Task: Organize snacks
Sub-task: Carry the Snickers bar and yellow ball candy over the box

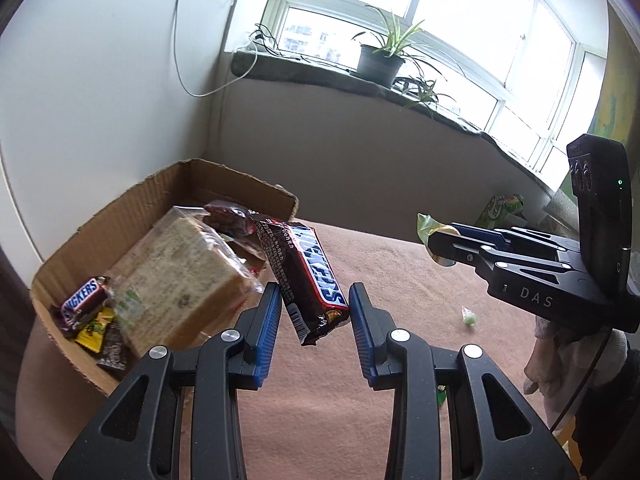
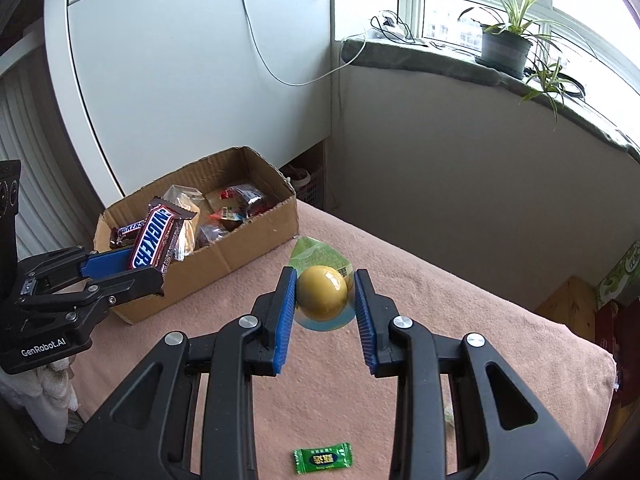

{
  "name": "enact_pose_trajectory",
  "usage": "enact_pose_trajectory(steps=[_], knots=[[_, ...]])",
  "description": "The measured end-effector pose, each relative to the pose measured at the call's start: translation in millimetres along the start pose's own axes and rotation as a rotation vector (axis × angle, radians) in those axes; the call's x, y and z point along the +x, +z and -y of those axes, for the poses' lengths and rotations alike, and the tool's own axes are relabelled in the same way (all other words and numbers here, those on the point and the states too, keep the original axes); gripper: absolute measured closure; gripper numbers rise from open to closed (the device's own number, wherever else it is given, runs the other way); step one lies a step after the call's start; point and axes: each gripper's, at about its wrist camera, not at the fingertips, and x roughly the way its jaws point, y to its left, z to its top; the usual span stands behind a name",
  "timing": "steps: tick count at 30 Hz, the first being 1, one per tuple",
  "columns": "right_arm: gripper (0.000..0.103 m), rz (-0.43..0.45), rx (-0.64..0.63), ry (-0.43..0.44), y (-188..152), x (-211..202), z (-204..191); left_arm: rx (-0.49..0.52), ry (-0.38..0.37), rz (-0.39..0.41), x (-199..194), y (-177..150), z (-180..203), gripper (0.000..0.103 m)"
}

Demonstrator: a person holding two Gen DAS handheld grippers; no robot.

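Left wrist view: left gripper point(image 1: 312, 312) pinches a Snickers bar point(image 1: 304, 276) beside the cardboard box point(image 1: 240, 184), seemingly for dropping in; right gripper point(image 2: 325, 296) pinches a packaged yellow egg point(image 2: 322, 292) above the pink-covered bench point(image 2: 440, 300)

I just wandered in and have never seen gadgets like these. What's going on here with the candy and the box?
A person is sorting snacks with two hand-held grippers. The left gripper holds a Snickers bar over the near edge of a cardboard box, which already holds another Snickers, a wrapped cake slice and other sweets. The right gripper clamps a packaged yellow egg-like snack above the pink cloth-covered table. A green wrapped candy lies on the cloth.
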Motion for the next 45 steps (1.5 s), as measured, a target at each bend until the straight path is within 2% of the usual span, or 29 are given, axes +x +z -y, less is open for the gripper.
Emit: enact_pose_trajectory(steps=[13, 26, 38, 45], knots=[[0.073, 0.005, -0.044, 0.046, 41, 35, -47, -0.048, 0.089, 0.044, -24, 6, -58, 0.070], [0.073, -0.055, -0.075, 0.068, 77, 97, -81, -0.100, 0.176, 0.035, -23, 14, -113, 0.070], [0.073, -0.116, -0.105, 0.053, 88, 139, -99, -0.114, 0.192, 0.011, -11, 16, -129, 0.070], [0.073, -0.137, -0.097, 0.053, 89, 147, -97, -0.113, 0.200, -0.007, -6, 15, -130, 0.070]])
